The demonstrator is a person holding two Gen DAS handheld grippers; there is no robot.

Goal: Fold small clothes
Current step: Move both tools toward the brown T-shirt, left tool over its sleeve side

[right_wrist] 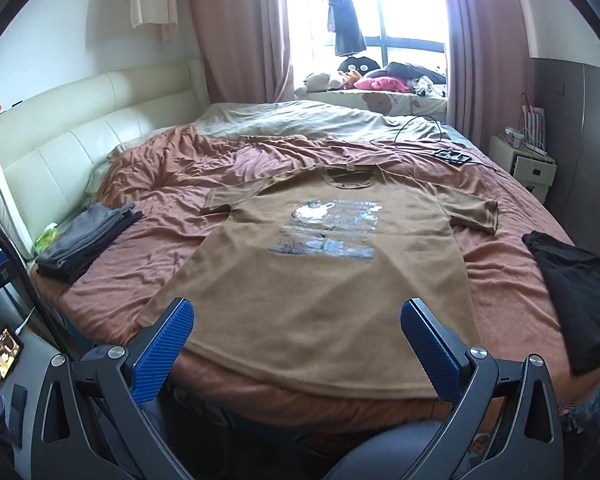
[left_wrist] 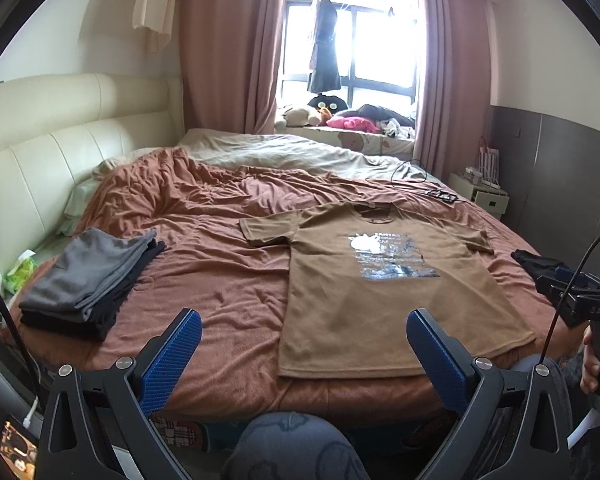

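Brown cotton T-shirt with a silvery chest print (right_wrist: 320,280) spread flat on the bed's rumpled rust-orange cover (right_wrist: 148,184), collar toward the window, hem nearest, left claw (left_wrist: 304,354) and right claw (right_wrist: 296,342) both released above the bed edge, folded grey and black stack (left_wrist: 88,276) at left, black garment (right_wrist: 576,296) at right.

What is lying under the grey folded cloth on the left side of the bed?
Under the grey cloth lies a black folded garment, resting on the brown blanket. Whether anything lies deeper in the pile is hidden.
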